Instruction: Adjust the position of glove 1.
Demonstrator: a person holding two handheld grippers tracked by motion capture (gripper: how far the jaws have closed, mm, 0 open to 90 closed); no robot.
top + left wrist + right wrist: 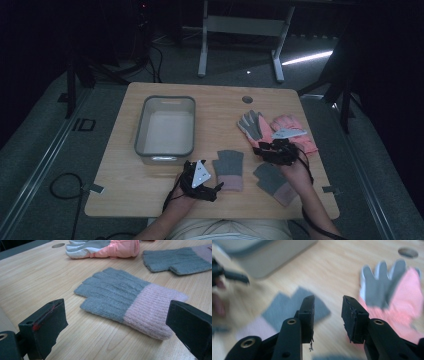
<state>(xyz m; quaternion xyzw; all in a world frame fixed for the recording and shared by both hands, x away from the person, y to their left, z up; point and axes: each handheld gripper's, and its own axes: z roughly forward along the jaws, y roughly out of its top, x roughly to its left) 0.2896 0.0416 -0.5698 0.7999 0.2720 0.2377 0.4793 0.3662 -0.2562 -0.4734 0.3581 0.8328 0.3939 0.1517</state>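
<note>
step: glove sorting | your left claw (216, 189) gapes empty just beside knit glove (130, 302) near bin (165, 125); right claw (328, 315) parted, empty | next: close left on cuff

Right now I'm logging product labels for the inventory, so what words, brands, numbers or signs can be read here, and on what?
None: no readable text anywhere.
Grey knitted gloves with pink cuffs: no label visible.
Pink padded gloves with grey palms: no print visible.
Grey plastic tub: plain.
Light wooden table: plain.
Black left gripper and right gripper: no markings legible.
</note>
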